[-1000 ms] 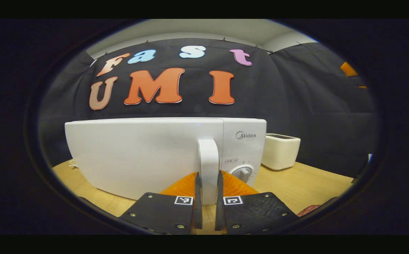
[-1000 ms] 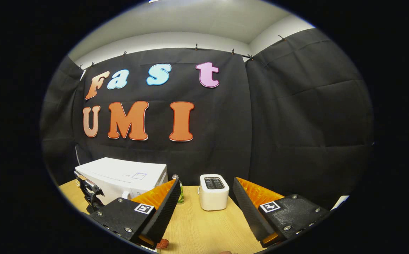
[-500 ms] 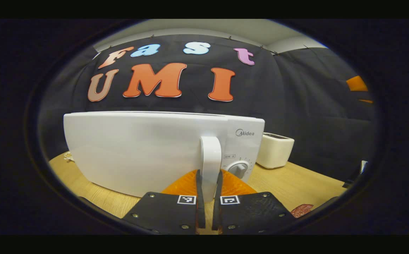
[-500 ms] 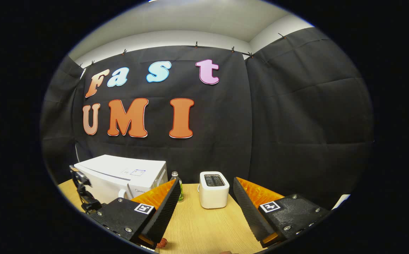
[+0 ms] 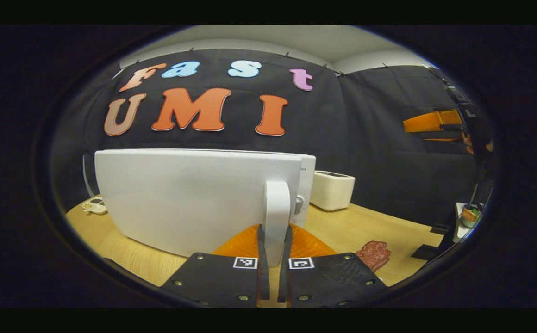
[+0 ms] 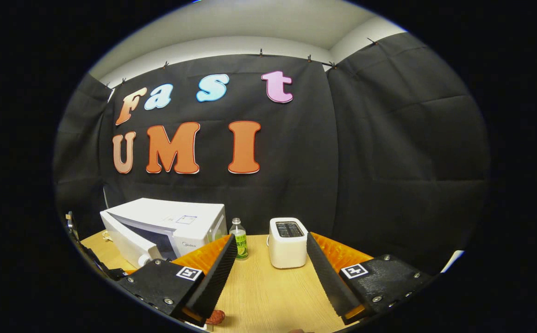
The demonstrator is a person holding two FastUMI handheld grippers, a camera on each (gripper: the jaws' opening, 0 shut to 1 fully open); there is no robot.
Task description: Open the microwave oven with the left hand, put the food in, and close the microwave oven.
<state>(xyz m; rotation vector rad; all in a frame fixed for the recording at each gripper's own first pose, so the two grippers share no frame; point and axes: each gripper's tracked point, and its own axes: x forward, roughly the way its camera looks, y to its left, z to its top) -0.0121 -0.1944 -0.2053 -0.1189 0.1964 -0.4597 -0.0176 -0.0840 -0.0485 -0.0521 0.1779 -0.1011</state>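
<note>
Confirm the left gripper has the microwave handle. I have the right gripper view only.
Observer: Yes. In the left gripper view the left gripper is shut on the white door handle, one finger on each side.
Operator: Locate the food.
Observer: A reddish piece of food lies on the wooden table, right of those fingers in that view, untouched.
Operator: Tell me how my gripper looks from there.
Observer: The right gripper is at the upper right of that view, well above the table, fingers apart and holding nothing.
</note>
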